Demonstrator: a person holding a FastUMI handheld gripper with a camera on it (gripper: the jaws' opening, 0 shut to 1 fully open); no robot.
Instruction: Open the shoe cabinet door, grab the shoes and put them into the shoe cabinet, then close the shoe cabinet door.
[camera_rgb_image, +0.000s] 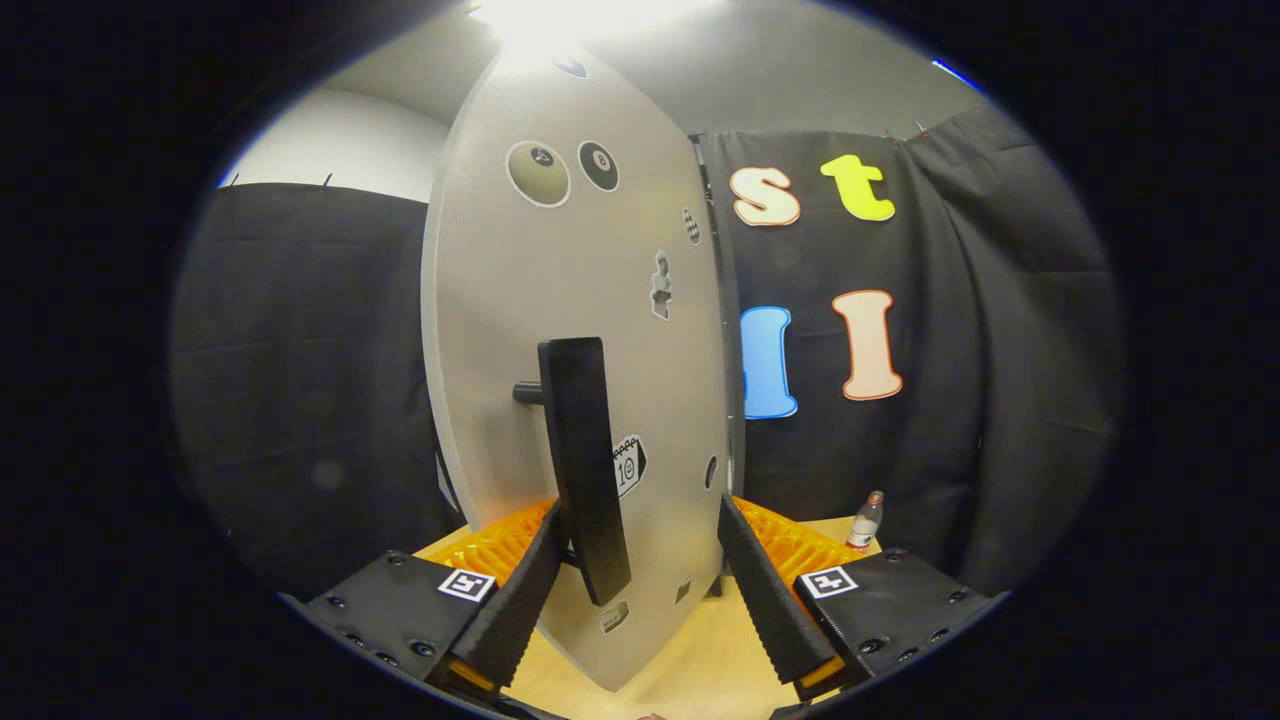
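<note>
- Gripper view: gripper (640, 590) fingers spread apart, straddling the black handle (585, 465) without visibly pressing it.
- Sticker-covered shoe cabinet door (560, 330) stands ajar, edge-on, just ahead.
- Small bottle (866, 521) sits on the table (690, 670), beyond the right finger.

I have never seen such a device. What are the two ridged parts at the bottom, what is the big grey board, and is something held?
The picture comes from a wide-angle camera riding on a hand-held gripper, looking forward along its two jaws, the ridged parts. The grey board is a cabinet door with stickers. Its black handle stands between the jaws, which are open: one jaw is right beside the handle, the other stands apart. Nothing is gripped. Beyond lie a wooden table, something orange and ribbed, and a small bottle.
</note>
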